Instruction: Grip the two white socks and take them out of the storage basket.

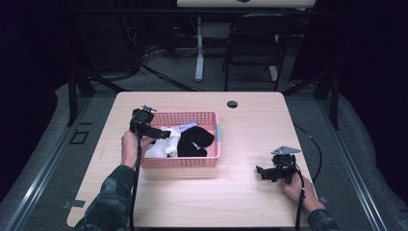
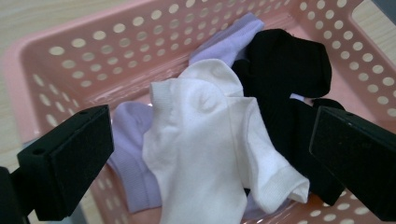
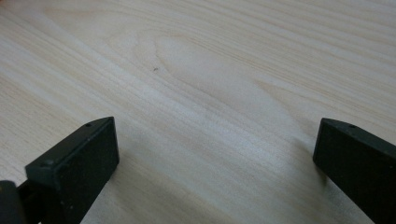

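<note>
1. Nearest to us, our right gripper [image 1: 263, 172] rests low over the bare wooden table [image 1: 250, 202], well apart from the basket; its jaws stand wide apart with nothing between them, and in the right gripper view [image 3: 212, 154] we see plain wood grain under them.
2. Farther in, our left gripper [image 1: 161, 134] hangs over the left end of the pink perforated basket [image 1: 192, 162], jaws spread wide and holding nothing.
3. In the left gripper view [image 2: 210, 154] the white sock [image 2: 205, 140] lies directly between our jaws, on top of the pile inside the basket [image 2: 84, 60].
4. We judge this to be the reach for a first sock: the next move calls for lowering the left gripper and pinching the white sock alone.
5. What stands in the way: a lilac sock [image 2: 133, 168] lies under the white one, and the black socks [image 2: 285, 79] touch its right side, so a deep bite could lift more than one.
6. Beyond the basket the table carries a dark cable hole [image 1: 232, 104]; a chair [image 1: 255, 43] stands on the floor past the far edge.
</note>
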Motion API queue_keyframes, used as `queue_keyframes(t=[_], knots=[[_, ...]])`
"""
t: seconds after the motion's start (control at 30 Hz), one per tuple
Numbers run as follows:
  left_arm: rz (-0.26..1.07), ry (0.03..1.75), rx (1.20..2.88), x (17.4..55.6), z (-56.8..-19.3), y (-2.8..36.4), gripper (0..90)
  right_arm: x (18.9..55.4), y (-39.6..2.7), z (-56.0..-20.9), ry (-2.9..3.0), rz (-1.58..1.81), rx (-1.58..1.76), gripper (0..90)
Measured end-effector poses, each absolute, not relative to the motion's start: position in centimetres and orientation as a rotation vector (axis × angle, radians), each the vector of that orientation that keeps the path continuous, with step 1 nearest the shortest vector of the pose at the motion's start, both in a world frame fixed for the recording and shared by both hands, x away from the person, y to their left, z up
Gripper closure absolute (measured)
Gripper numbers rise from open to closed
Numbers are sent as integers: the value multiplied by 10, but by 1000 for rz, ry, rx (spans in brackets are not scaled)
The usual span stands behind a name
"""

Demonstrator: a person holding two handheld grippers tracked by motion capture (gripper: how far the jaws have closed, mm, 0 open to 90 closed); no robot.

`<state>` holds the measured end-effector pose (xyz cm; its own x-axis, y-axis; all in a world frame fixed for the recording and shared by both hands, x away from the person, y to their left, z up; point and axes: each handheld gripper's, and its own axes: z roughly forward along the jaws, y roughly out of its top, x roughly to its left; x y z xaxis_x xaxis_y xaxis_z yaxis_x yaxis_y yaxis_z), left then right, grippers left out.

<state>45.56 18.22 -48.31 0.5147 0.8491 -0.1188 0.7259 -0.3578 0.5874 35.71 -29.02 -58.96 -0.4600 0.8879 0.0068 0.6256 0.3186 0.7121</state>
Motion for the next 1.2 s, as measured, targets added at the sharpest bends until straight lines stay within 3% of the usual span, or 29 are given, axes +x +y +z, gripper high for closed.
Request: queue_keyframes(t=[0.23,0.67,0.87,0.9,0.93,1.03,1.2], knots=[[215,1314,2270,465,-498,165,2,357,-290,-590,2204,928,1345,0],[72,1411,2387,474,-517,155,228,357,-290,-590,2205,923,1343,0],[27,1454,2417,478,-523,159,427,357,-290,-590,2205,924,1342,0],[25,1460,2422,478,-523,159,427,357,-290,-590,2205,924,1342,0],[29,1461,2443,478,-523,158,520,357,-290,-590,2205,923,1341,0],[30,1460,2453,478,-522,158,666,357,-290,-590,2205,923,1341,0],[35,1437,2452,476,-519,161,849,357,-291,-590,2206,926,1338,0]])
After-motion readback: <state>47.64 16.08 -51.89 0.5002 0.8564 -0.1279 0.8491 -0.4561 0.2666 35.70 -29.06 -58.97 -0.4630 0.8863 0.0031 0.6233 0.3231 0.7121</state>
